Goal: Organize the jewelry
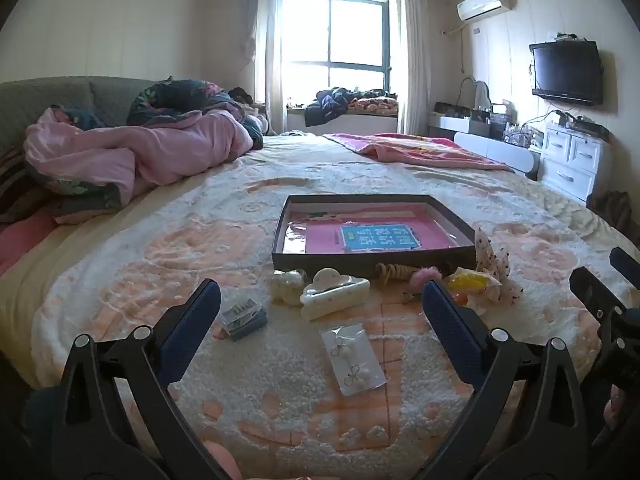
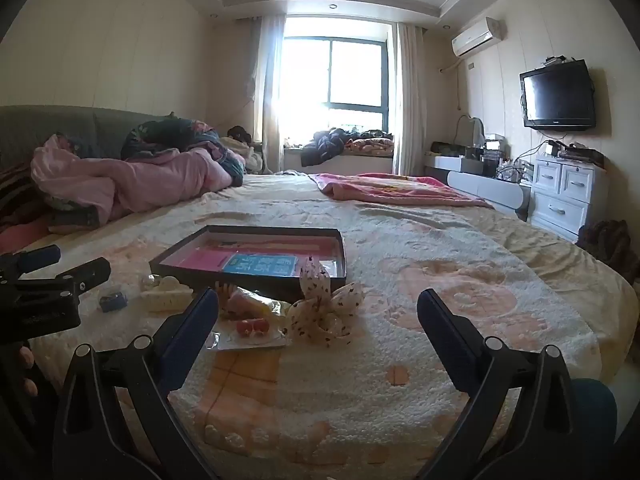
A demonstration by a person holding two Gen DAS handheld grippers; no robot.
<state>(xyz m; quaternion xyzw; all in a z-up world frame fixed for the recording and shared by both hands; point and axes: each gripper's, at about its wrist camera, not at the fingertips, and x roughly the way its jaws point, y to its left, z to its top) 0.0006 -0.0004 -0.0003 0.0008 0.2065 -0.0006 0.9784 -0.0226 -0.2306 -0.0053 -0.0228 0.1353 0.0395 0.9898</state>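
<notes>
Left gripper (image 1: 320, 304) spread wide, empty, above earring packet (image 1: 354, 358) lying flat on bedspread (image 1: 120, 264), long axis toward dark tray (image 1: 372, 258) beyond, right gripper (image 2: 318, 308) wide, empty.

Bare blanket (image 2: 420, 340) right of tray (image 2: 340, 258); trinket clutter before its front wall.

A crumpled pink quilt (image 1: 136, 156) lies by the grey headboard (image 1: 60, 100). A wall-mounted television (image 1: 566, 72) hangs above white drawers (image 1: 570, 160), with an air conditioner (image 1: 486, 3) beside the bright window (image 1: 338, 48).
</notes>
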